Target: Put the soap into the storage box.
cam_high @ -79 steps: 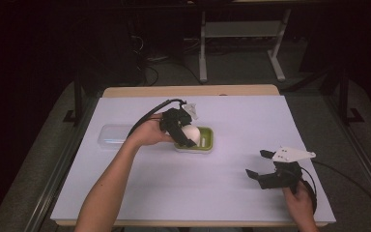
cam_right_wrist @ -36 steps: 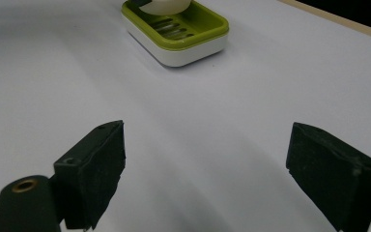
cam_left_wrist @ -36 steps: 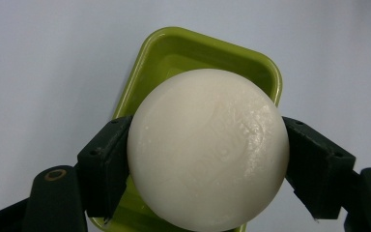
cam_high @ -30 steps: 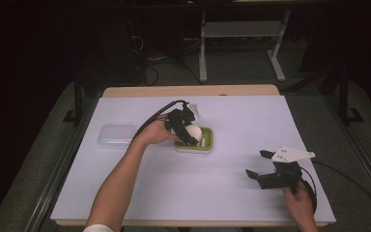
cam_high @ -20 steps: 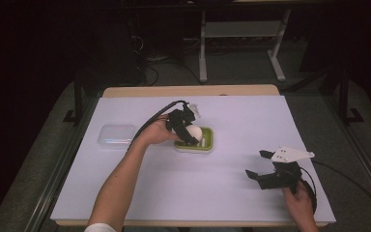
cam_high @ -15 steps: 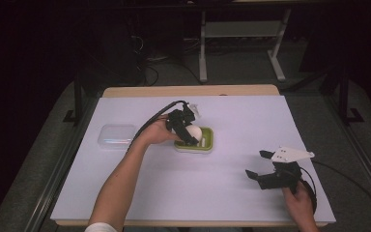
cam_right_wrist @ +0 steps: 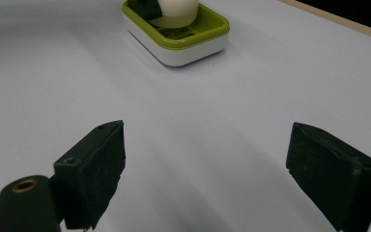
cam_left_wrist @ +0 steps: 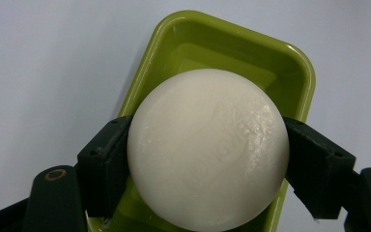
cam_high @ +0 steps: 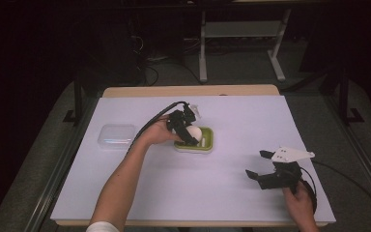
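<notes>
A round white soap bar [cam_left_wrist: 207,150] sits between the black jaws of my left gripper [cam_high: 189,132], which is shut on it. It hangs just over a green soap dish [cam_left_wrist: 251,58] with a white base [cam_right_wrist: 183,54], near the middle of the table [cam_high: 193,188]. In the high view the soap bar [cam_high: 194,132] and the dish [cam_high: 206,144] lie left of centre. My right gripper [cam_high: 262,164] rests low at the table's right front, open, with nothing between its jaws; it faces the dish from a distance.
A clear plastic lid or box [cam_high: 116,136] lies on the white table cover left of the dish. The person's left forearm [cam_high: 125,179] crosses the table's front left. A metal stand [cam_high: 241,34] and cables are on the floor behind the table.
The left gripper with the soap has shifted slightly over the dish since 2.6 s ago, then stayed almost still. The right gripper has not moved.
</notes>
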`<move>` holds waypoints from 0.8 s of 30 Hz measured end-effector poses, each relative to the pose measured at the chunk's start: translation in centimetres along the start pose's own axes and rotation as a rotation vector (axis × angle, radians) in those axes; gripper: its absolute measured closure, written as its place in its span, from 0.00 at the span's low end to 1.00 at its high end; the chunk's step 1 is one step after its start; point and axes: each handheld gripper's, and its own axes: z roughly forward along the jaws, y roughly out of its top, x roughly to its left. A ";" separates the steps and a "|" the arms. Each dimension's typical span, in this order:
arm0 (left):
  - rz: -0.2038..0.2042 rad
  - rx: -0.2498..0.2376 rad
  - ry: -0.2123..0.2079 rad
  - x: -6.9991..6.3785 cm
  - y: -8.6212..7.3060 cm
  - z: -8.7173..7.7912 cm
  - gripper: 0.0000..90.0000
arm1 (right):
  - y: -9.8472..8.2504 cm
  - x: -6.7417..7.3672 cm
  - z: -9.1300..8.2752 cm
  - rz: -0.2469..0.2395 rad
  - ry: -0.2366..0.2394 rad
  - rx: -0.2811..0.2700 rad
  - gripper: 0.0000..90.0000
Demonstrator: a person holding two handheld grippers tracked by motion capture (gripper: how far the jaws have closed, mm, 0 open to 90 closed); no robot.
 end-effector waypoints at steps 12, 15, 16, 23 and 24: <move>-0.002 0.010 0.003 0.1 0.0 0.3 0.27 | 0.0 0.0 0.0 -0.001 0.004 0.003 0.15; -0.002 0.015 0.004 0.0 0.1 0.4 0.27 | 0.0 0.0 0.0 0.000 0.004 0.003 0.15; 0.001 0.013 0.004 0.1 0.1 0.5 0.27 | 0.0 0.0 0.0 0.000 0.004 0.002 0.15; -0.002 0.015 0.004 0.1 0.1 0.5 0.27 | 0.0 0.0 0.0 0.000 0.005 0.003 0.15; -0.005 0.013 0.004 0.0 0.1 0.5 0.27 | 0.0 0.0 0.1 -0.002 0.005 0.002 0.15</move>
